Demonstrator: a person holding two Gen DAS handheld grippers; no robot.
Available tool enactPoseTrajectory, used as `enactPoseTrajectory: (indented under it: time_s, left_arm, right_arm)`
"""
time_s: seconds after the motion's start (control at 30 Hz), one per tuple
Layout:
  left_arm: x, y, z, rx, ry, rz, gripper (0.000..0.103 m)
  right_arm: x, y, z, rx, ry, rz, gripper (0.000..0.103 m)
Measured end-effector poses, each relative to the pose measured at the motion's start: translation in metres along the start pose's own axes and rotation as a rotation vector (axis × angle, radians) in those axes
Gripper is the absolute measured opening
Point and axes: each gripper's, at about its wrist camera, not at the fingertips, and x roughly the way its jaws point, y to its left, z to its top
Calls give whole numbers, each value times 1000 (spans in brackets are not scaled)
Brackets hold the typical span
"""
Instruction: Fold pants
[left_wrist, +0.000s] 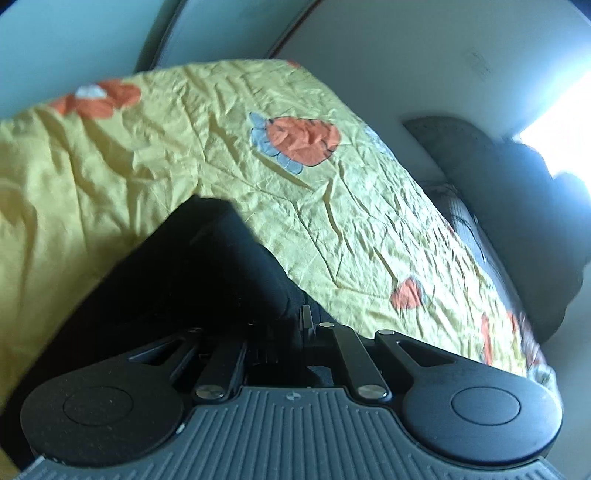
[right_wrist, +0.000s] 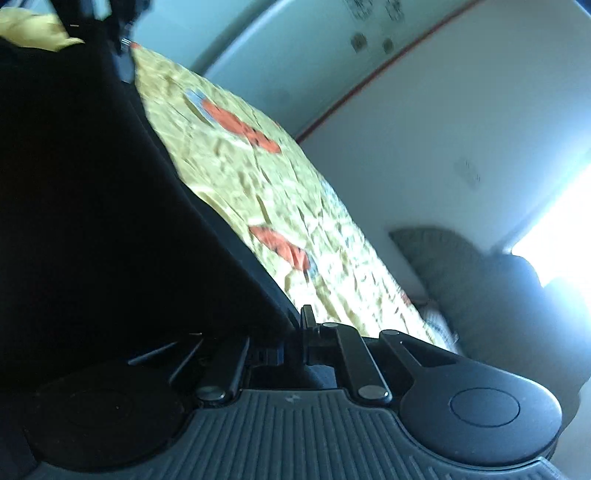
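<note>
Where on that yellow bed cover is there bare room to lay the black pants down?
Bare sheet runs from the pants' edge to the far bed edge, around the orange print, and left of the pants. Crowded: near both grippers, left and right, under black cloth, and the dark pillows at right.

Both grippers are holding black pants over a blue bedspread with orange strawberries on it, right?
Not quite: the bedspread is yellow, not blue, as the left wrist view shows clearly. The rest holds: the left gripper and right gripper both hold the black pants, and the spread has orange strawberries.
</note>
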Motion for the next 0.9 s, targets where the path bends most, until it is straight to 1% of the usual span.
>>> enactPoseTrajectory:
  time_s: [0.03,0.07,0.17,0.23,0.37,0.47,0.53,0.63,0.8,0.9]
  left_arm:
    - [-5,1,-3,25,1,-3,6]
    - [-8,4,-5,39,5,-8,6]
    - [-23,13,-15,89,12,-34,6]
    - [-34,18,-22,136,12,-48,6]
    - [-54,27,-36,202,21,-72,6]
    - [-66,33,-46,241,26,-81,6]
    - [-70,36,-51,263,32,-79,6]
    - [-73,38,-58,298,38,-61,6]
    - [-77,42,-66,336,35,-33,6]
    - [-77,42,-70,346,29,-17,6]
  right_arm:
    - [-11,5,2,-11,-13,0,8]
    - [-27,11,-2,-14,-21,1,8]
    - [-53,19,2,-27,-39,19,8]
    - [-53,16,0,-34,-49,36,8]
    - [-81,42,-1,-60,-46,60,8]
    - [-96,44,-1,-51,-41,83,8]
    - [-103,51,-2,-64,-32,89,8]
    - [-104,52,-6,-65,-29,121,8]
    - [-119,58,-5,-58,-35,184,8]
    - [-121,60,-4,-58,-33,203,8]
